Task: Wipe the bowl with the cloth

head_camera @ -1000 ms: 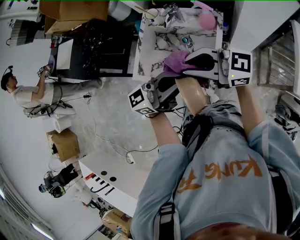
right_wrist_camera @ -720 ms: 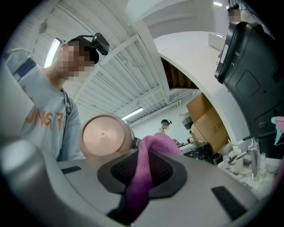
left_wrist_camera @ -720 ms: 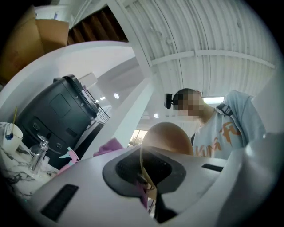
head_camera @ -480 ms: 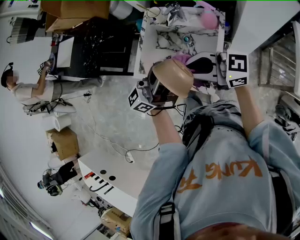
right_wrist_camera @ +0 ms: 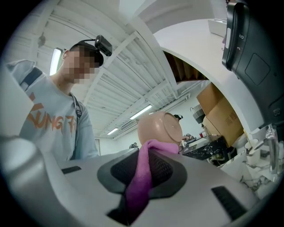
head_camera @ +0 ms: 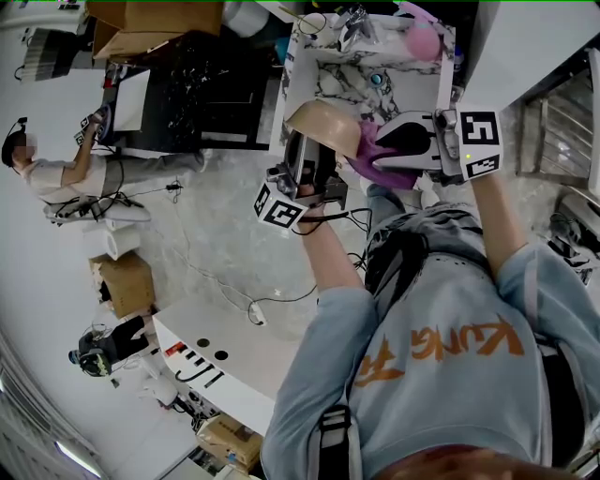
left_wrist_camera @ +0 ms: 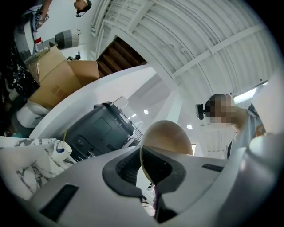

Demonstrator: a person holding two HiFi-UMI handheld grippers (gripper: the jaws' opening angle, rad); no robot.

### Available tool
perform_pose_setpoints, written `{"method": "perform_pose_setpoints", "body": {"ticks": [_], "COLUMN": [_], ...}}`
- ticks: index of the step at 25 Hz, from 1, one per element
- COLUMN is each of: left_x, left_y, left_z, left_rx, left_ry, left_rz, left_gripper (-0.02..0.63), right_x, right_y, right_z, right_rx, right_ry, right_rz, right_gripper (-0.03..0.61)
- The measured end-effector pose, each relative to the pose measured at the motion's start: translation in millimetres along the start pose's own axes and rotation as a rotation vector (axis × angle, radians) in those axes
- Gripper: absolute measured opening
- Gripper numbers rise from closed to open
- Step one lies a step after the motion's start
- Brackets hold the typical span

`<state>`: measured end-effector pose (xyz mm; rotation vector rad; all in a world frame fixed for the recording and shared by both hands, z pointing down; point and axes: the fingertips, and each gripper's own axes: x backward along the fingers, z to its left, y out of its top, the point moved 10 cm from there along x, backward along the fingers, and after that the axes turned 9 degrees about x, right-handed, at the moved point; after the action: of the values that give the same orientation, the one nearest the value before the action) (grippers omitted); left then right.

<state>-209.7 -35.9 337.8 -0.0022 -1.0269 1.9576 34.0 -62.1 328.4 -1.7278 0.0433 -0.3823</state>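
A grey sweatshirt [head_camera: 450, 356] fills the lower right of the head view. Its orange lettering reads "KUNG F"; the rest is folded out of sight.

Just above it, at centre frame, the left gripper [head_camera: 314, 155] is clamped narrow on the rim of a tan bowl [head_camera: 323, 124]. The bowl is held in the air before the near edge of a marble table [head_camera: 314, 80].

To the bowl's right, the right gripper [head_camera: 382, 145] pinches a purple cloth [head_camera: 373, 161]. The cloth's free end lies against the bowl's outer wall, and in the right gripper view the bowl's flat foot is turned toward that camera.

Each gripper carries a cube, the left cube [head_camera: 279, 208] and the right cube [head_camera: 478, 141]. Both bear black-and-white square markers with no words on them.

Beyond the bowl, a pink object [head_camera: 420, 39] sits at the table's far end, top right of frame.

Cardboard boxes [head_camera: 150, 19] are stacked at upper left. Printing shows on one of them in the left gripper view, too faint to read.

A second person [head_camera: 66, 183] stands at far left on the pale floor [head_camera: 216, 244].
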Motion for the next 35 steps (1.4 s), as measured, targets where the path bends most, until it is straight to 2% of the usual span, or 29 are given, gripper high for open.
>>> {"method": "perform_pose_setpoints", "body": {"ticks": [5, 10, 15, 18, 24, 31, 35], "left_x": [20, 28, 27, 25, 17, 4, -3], "left_y": [-5, -19, -33, -38, -47, -55, -50], "left_z": [11, 19, 24, 23, 17, 9, 5], "left_rx": [0.014, 0.030, 0.052, 0.067, 0.085, 0.108, 0.113], "left_ry": [0.069, 0.123, 0.119, 0.092, -0.016, -0.115, -0.155], "left_rz": [0.009, 0.085, 0.171, 0.201, 0.250, 0.290, 0.236], "left_gripper": [0.031, 0.030, 0.031, 0.030, 0.029, 0.031, 0.031], "right_x": [3, 6, 11, 16, 32, 31, 17], "right_y": [6, 13, 17, 20, 27, 18, 11], "right_z": [0, -1, -7, -11, -20, -24, -24], "right_rx": [0.001, 0.003, 0.007, 0.011, 0.040, 0.063, 0.085], "right_ry": [0.020, 0.019, -0.045, -0.113, -0.315, -0.450, -0.493], "right_rz": [-0.068, -0.134, -0.196, -0.233, -0.286, -0.200, -0.107], "right_gripper": [0.078, 0.078, 0.078, 0.078, 0.078, 0.078, 0.078]}}
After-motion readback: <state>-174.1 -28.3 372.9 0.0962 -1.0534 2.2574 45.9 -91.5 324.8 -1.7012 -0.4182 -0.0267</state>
